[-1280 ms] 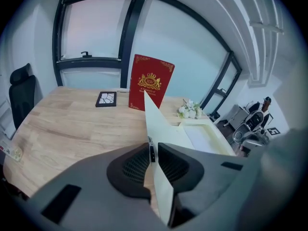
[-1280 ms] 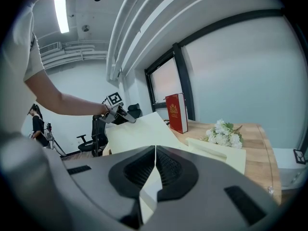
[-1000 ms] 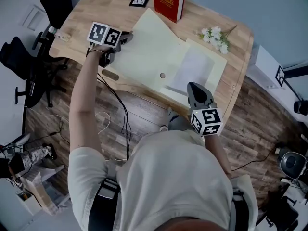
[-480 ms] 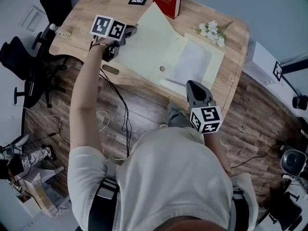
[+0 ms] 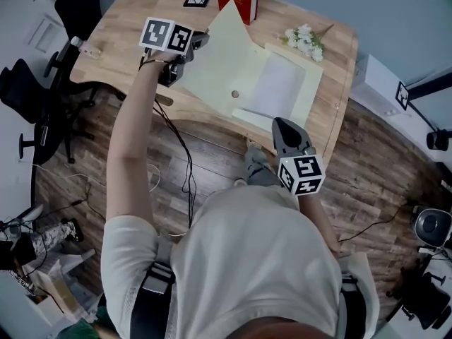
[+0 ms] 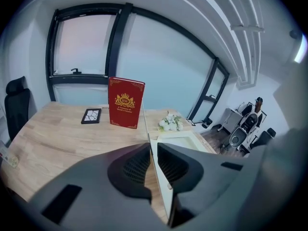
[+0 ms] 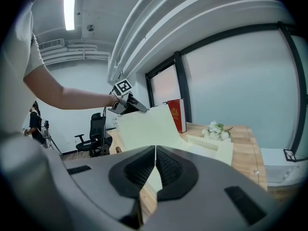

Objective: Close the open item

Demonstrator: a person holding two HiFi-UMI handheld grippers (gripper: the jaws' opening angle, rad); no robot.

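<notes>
Ideally, left gripper, clamped on the folder cover, swings it toward 3 o'clock onto the folder base; right gripper rests clenched, seemingly empty.

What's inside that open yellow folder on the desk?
A white sheet lies on the flat half of the folder. Anything beneath that sheet is covered.

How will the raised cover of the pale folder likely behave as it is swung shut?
The cover, pinched at one edge by the left tongs, stands up nearly flat, so probably stiffish card, yet light. Being thin and broad, it may bow or flop onto the folder once past upright.
</notes>
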